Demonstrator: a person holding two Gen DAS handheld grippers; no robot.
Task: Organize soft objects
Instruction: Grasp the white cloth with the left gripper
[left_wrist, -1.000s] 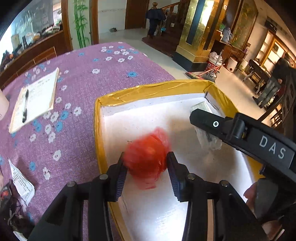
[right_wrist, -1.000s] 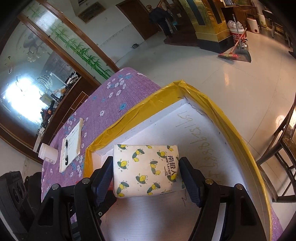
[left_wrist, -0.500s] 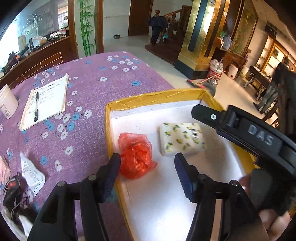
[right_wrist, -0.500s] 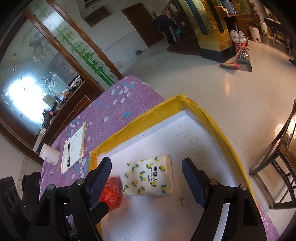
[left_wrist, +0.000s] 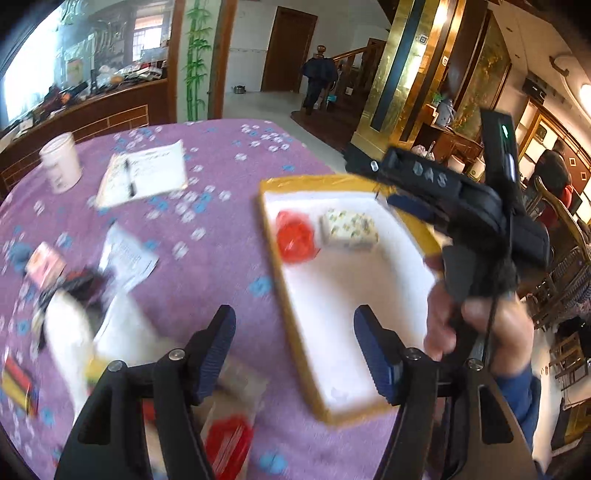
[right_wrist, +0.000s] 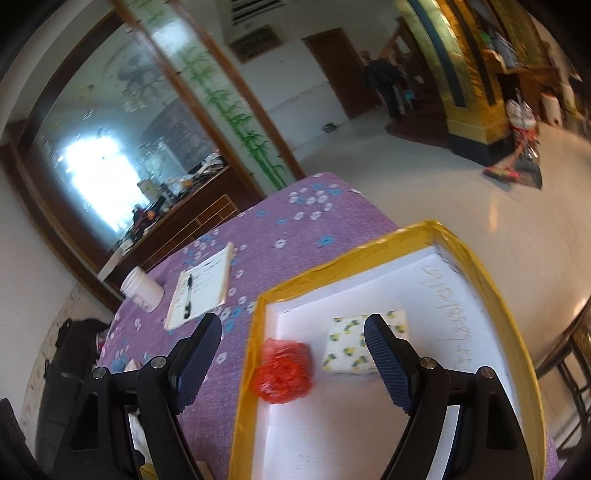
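Our left gripper (left_wrist: 293, 349), jaws just widened and empty, hangs nearer the loose packets (left_wrist: 229, 435) lying below-left; right gripper (right_wrist: 291, 356) gapes empty

The tablecloth (right_wrist: 303, 229) at the centre of the right wrist view looks like woven cloth, matt purple with printed flowers; the tray (right_wrist: 491, 280) at lower right looks like white foam inside, dull and faintly grainy, its rim wrapped in glossy yellow tape; the red bag (right_wrist: 282, 371) in it is thin crinkled plastic with a shine; the tissue pack (right_wrist: 349, 347) beside it has a smooth printed wrapper; the notepad (right_wrist: 207, 286) at centre left is plain matt paper; the right gripper (right_wrist: 293, 363) along the bottom edge is matt black plastic with ribbed blue pads (right_wrist: 384, 358) and small bright metal screws; the floor (right_wrist: 424, 177) at upper right is polished and mirror-glossy
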